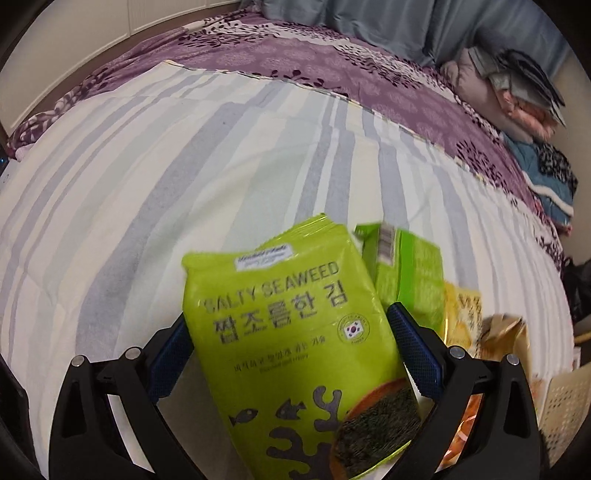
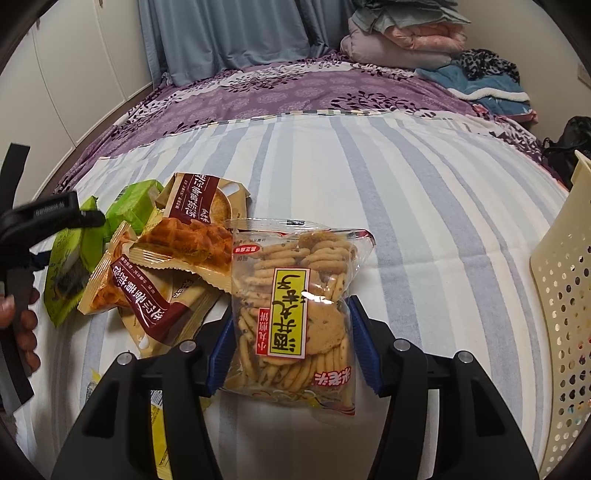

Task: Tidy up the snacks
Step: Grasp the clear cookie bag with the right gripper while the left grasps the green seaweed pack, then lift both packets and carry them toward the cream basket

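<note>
Left wrist view: left gripper (image 1: 291, 332) pinching seaweed packet (image 1: 295, 332), long axis along fingers, top edge pointing away.
Right wrist view: right gripper (image 2: 291, 347) clamping cracker bag (image 2: 295, 295) on striped sheet (image 2: 424, 221), print upside-down, lengthwise.

Lime-green seaweed packet (image 1: 295, 332), dark grey lettering, black fish + coral shapes, white label strip up top; 2nd green pack (image 1: 410, 269) w/ barcode behind it; yellow pack (image 1: 461, 317) beside; clear cracker bag (image 2: 295, 306), tan crackers w/ dark specks, yellow label w/ black script, red trim; tan/orange waffle packs (image 2: 155, 284) w/ maroon bands, white text; striped sheet (image 2: 424, 221) white w/ pale blue-grey bands; purple bedspread (image 2: 277, 96), white patches, dark leaf print; cream basket (image 2: 561, 280), round-hole pattern; blue-grey curtain (image 2: 229, 33); black gripper arms, blue pads (image 1: 413, 347).
</note>
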Demonstrator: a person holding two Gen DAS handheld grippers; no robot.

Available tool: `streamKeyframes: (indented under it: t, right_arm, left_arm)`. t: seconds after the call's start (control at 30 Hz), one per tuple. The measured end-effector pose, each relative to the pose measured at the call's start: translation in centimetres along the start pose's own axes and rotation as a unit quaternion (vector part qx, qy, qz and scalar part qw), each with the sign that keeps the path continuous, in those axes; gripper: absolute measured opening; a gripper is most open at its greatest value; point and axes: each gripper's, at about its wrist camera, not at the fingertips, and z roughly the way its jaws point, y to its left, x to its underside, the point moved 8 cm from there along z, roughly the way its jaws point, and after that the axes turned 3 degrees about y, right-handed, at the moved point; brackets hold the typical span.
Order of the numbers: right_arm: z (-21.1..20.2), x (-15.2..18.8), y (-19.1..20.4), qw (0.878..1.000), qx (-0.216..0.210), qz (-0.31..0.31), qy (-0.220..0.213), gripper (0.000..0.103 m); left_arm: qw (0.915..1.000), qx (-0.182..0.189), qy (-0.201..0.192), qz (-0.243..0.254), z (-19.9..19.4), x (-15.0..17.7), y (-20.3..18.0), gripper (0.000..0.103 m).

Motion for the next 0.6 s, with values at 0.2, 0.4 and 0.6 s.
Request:
streamKeyframes:
  t: [0.2,0.4,0.6]
  right_arm:
    - [0.3,-0.4,0.4,1.0,-0.004,0.001,-0.001,0.065]
    - [0.6,-1.0,0.5,1.0,0.0,-0.003,-0.003,0.059]
    - [-0.2,-0.2,0.7,1.0,-0.014,-0.003,-0.005,0.051]
  left_arm:
    - [0.9991,-0.005,-0.01,0.041,-0.2,1.1,0.4,0.1]
    - [0.9965,-0.013,-0.028,0.077,-0.9,1.6,0.5,0.081]
    - [0.9937,-0.008,-0.047,0.101,-2.2,2.0,0.4,0.078]
